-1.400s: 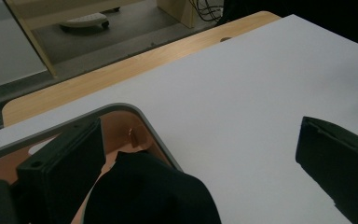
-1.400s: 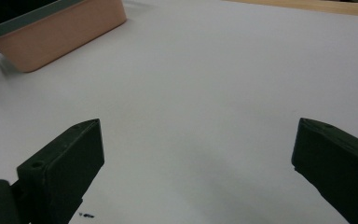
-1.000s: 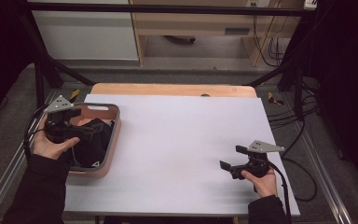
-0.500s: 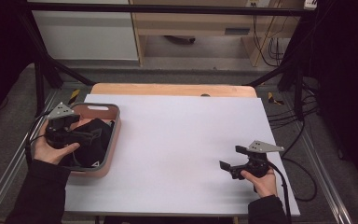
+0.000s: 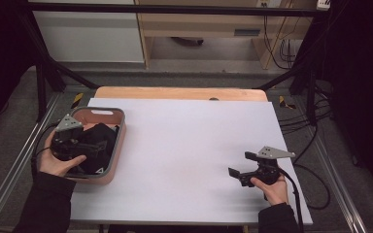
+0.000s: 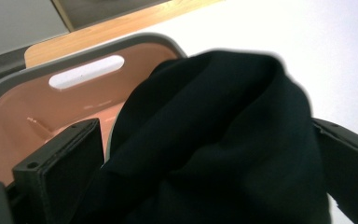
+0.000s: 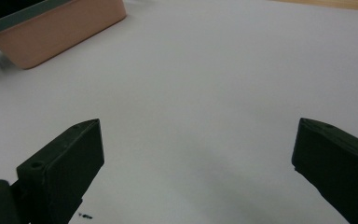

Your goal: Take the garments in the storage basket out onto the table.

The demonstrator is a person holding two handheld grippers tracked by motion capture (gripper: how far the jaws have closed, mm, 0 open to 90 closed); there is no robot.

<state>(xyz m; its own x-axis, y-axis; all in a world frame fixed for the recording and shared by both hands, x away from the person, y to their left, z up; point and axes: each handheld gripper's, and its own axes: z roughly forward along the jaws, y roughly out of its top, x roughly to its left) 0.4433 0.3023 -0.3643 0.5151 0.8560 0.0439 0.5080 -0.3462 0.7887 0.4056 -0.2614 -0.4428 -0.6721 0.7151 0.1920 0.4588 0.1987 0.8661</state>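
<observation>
The black cloth (image 6: 223,144) is matte, soft and deeply folded, bunched in the pink bin (image 5: 119,145) with a grey rim at the table's left. The left gripper (image 5: 85,145) has its jaws spread wide around the cloth. The right gripper (image 5: 238,174) rests at near right, jaws apart

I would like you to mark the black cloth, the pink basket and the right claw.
black cloth (image 6: 214,140), left gripper view, on its bunched middle fold.
pink basket (image 5: 102,112), high view, on its far wall.
right claw (image 5: 239,169), high view, midway between its fingertips.
</observation>
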